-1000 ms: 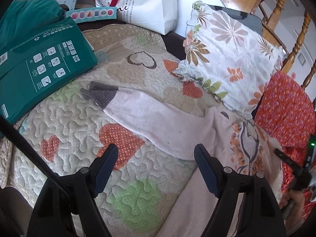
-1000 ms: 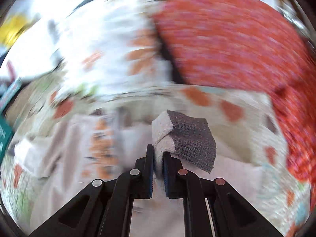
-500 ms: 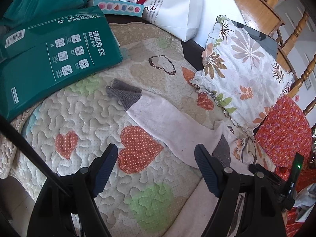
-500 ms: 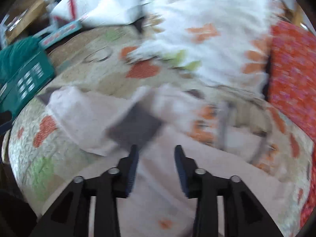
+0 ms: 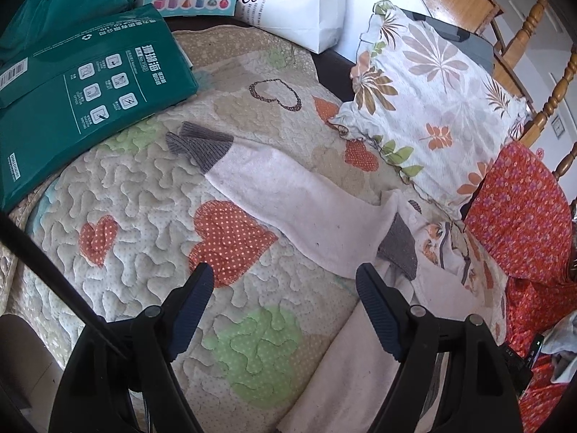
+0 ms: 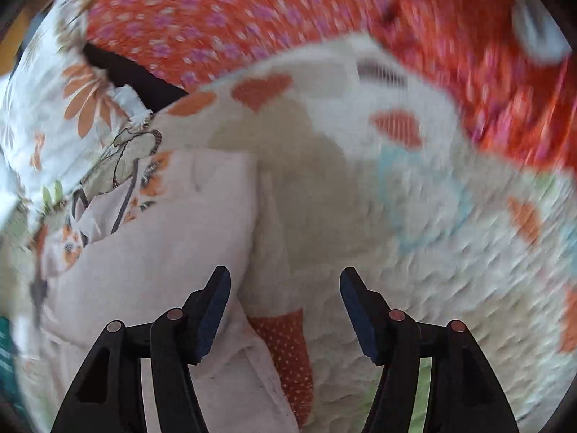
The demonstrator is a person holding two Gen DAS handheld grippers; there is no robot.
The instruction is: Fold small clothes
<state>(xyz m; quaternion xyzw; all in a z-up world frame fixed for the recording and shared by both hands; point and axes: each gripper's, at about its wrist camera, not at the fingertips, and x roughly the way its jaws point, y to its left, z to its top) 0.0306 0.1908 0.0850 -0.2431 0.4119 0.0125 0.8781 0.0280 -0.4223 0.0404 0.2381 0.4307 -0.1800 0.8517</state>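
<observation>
Left wrist view: the left gripper (image 5: 285, 281) stands with its jaws wide apart, holding nothing, above a quilted bedcover (image 5: 144, 238) with heart patches. The pale pink garment (image 5: 288, 202) lies flat on the cover; one sleeve with a grey cuff (image 5: 202, 146) stretches to the far left, and a second grey cuff (image 5: 398, 249) rests folded over the garment near the right finger. A green package (image 5: 83, 83) lies far left, a floral pillow (image 5: 432, 97) far right. Right wrist view, blurred: the right gripper (image 6: 285, 288) is also spread and empty, its left finger (image 6: 212, 306) over the garment's edge.
</observation>
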